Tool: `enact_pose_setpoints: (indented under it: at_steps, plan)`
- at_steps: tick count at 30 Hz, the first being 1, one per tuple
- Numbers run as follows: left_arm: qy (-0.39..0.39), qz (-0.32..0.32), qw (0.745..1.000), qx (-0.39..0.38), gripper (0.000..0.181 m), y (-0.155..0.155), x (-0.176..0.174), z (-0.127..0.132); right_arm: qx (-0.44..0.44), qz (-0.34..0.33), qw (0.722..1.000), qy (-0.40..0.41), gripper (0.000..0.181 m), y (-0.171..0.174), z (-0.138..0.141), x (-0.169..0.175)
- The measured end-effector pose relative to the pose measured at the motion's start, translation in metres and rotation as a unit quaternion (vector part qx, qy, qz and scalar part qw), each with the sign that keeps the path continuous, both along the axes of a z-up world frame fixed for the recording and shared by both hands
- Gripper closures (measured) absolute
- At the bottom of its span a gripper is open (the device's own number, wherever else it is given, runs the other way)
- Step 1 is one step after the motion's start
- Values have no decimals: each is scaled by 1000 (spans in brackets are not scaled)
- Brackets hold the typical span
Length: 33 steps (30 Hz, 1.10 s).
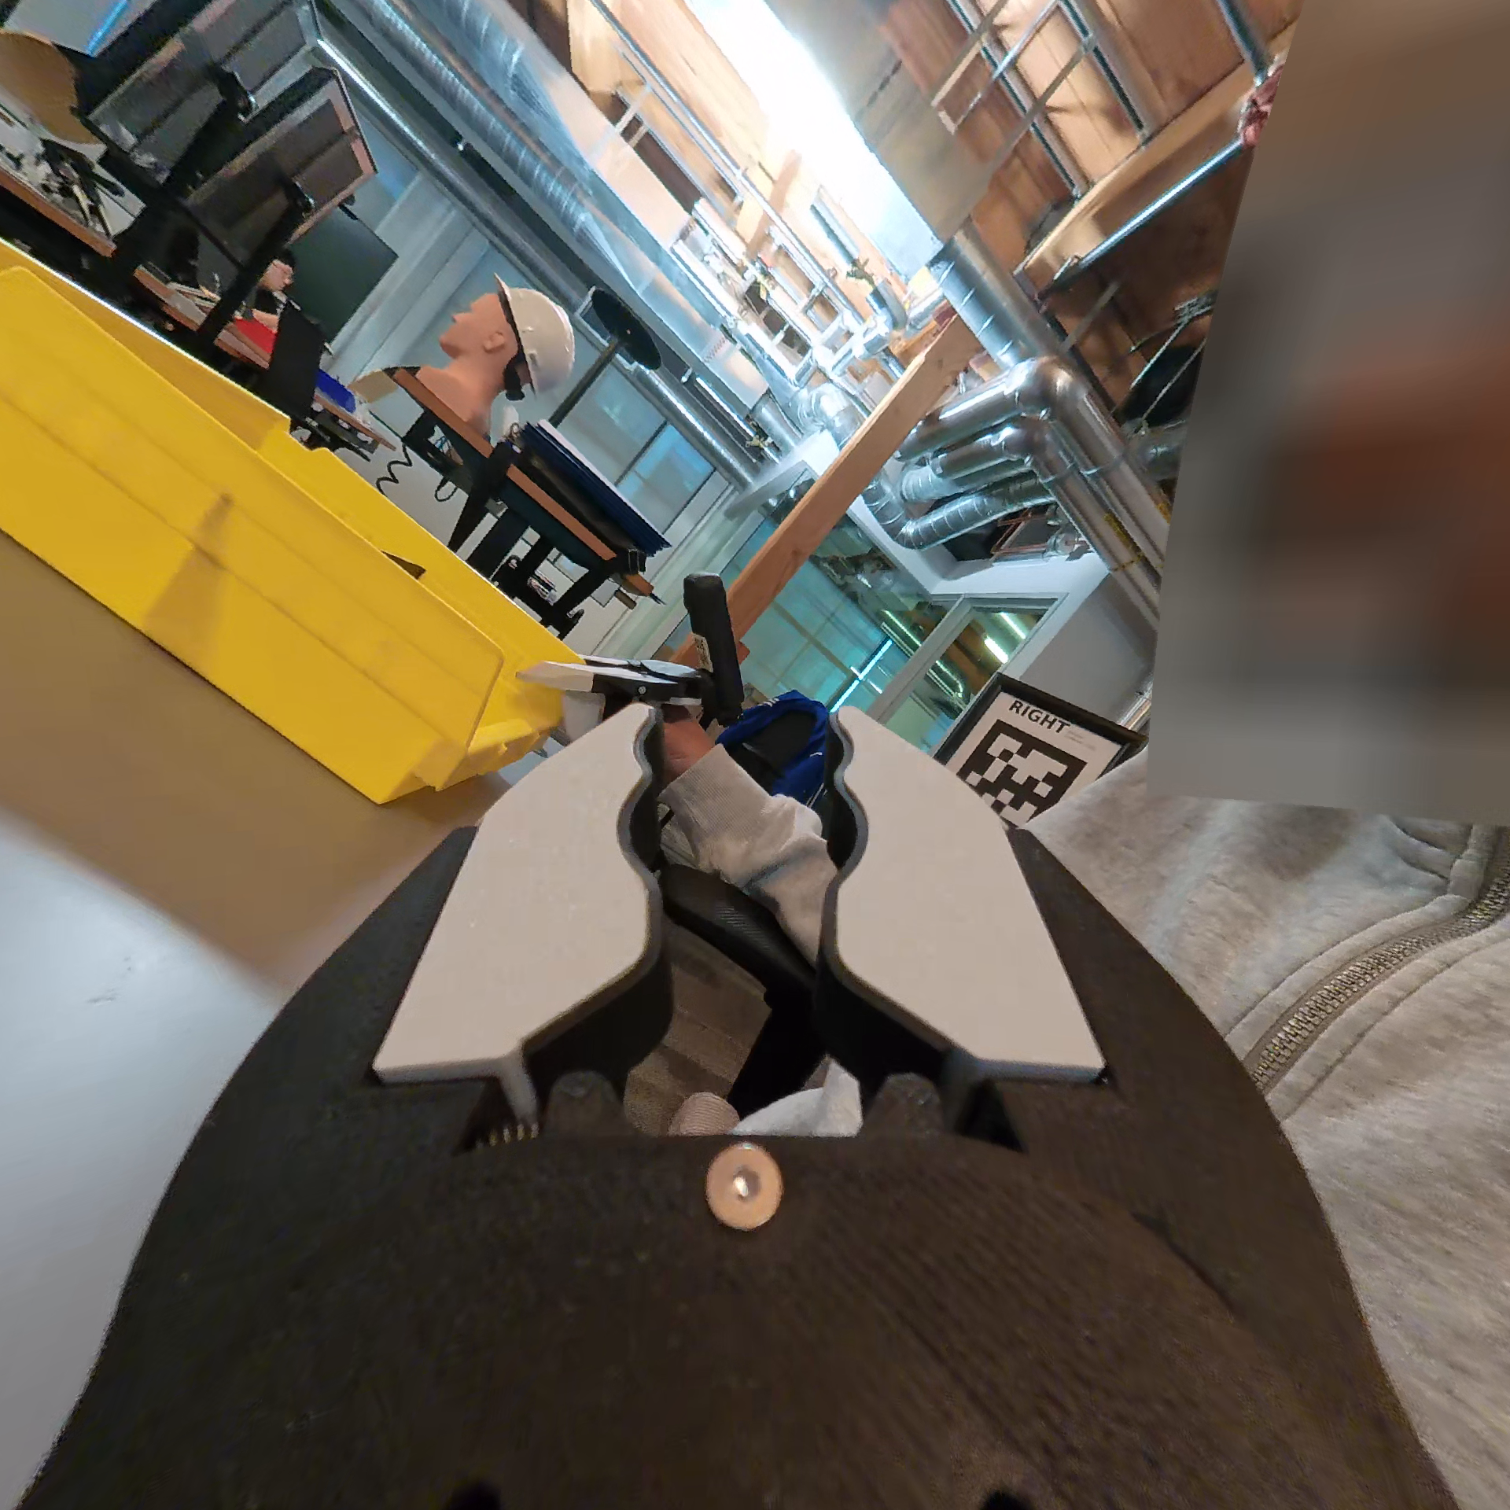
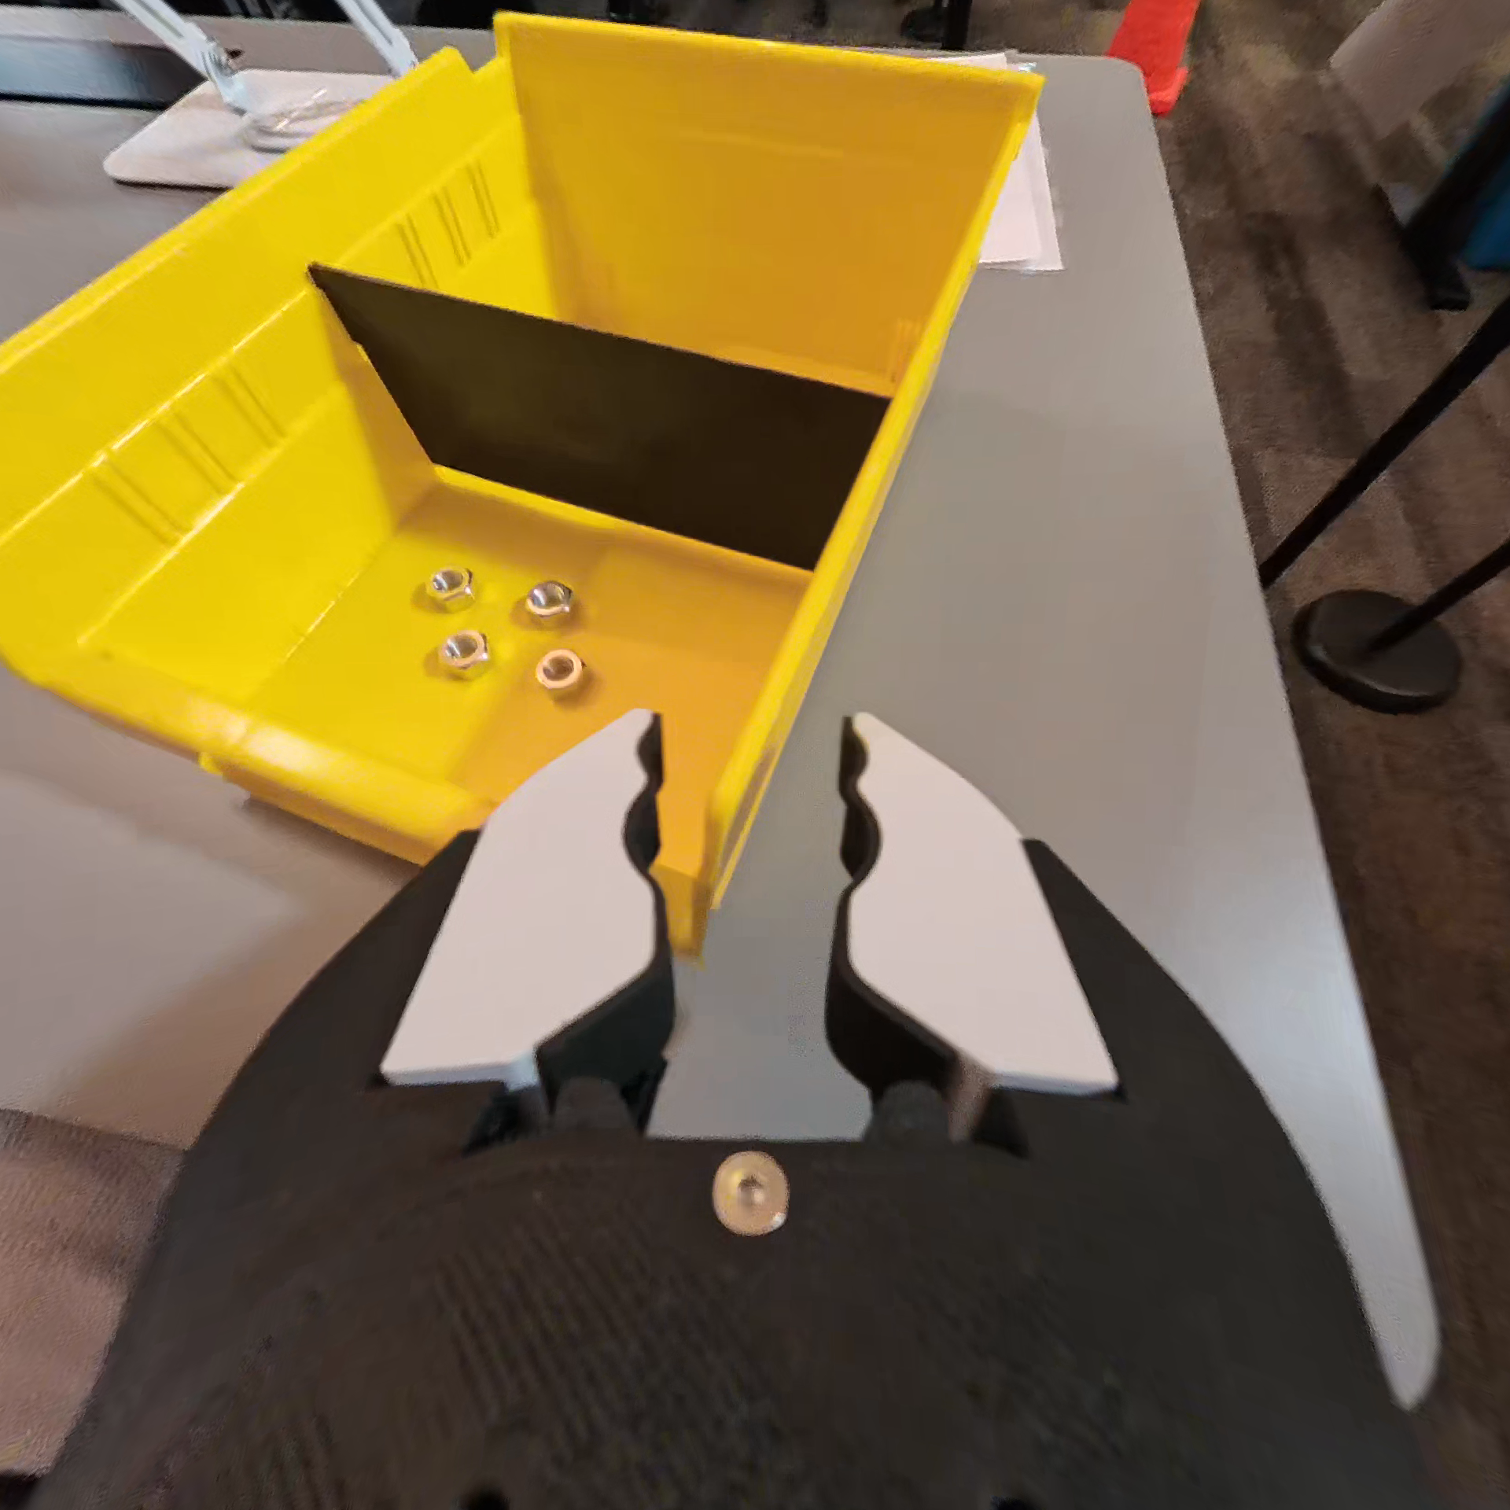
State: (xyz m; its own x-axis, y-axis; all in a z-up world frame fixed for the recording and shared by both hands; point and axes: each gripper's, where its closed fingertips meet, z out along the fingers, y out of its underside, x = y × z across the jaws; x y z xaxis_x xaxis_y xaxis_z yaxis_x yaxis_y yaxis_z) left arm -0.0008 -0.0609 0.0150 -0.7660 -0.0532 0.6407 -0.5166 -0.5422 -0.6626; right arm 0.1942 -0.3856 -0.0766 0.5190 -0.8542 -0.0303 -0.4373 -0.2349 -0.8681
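My right gripper [image 2: 750, 723] is open and empty, hovering above the near right corner of a yellow bin [image 2: 735, 212] on a grey table [image 2: 1021, 654]. A black divider [image 2: 621, 433] splits the bin. Several metal nuts [image 2: 507, 633] lie in the near compartment, just ahead and left of the fingertips. My left gripper [image 1: 743, 719] is open and empty, tilted up and pointing sideways across the table, beside the bin's outer wall [image 1: 204, 523]. The right gripper [image 1: 621, 682] shows beyond it, held by a hand in a grey sleeve [image 1: 752, 833].
A person in a grey zipped hoodie [image 1: 1307, 1021] is close on the right. A framed black-and-white marker board [image 1: 1029, 760] stands behind. A white stand base [image 2: 212, 122], papers [image 2: 1021, 212], an orange cone [image 2: 1160, 49] and a black post base [image 2: 1381, 654] lie around the table. Across from one pair of fingers to the other is roughly 40 cm.
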Motion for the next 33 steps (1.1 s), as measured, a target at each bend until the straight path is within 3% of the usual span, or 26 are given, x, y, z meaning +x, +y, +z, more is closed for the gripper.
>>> enact_pose_setpoints:
  at_steps: [1,4,6,7,8,14,20,26,29,33]
  plan:
    - [0,1,1000,2,144,0,1,-1,11,-5,1000,2,131,5,1,3]
    - [5,-1,1000,5,144,-1,2,-4,32,-41,999,-12,108,13,4,14]
    - [9,-8,1000,5,144,-3,1,-6,22,-55,998,-16,76,15,0,21]
    - [11,-15,1000,7,144,-5,0,-6,18,-51,999,4,45,18,-9,22]
    - [11,-23,1000,8,144,-7,-2,-6,19,-47,998,35,34,22,-19,22]
    - [12,-47,999,17,144,-14,-7,-10,52,-22,998,32,36,30,-21,31]
    - [16,-50,998,15,144,-11,-6,-12,109,-7,994,27,104,30,-11,27]
    - [22,-50,998,10,144,-8,-4,-12,118,-22,993,-11,136,13,2,26]
    - [21,-49,999,12,144,-8,-4,-12,105,-41,992,-65,137,2,19,27]
    - [20,-50,998,13,144,-9,-4,-12,-4,-61,983,-175,124,-8,43,22]
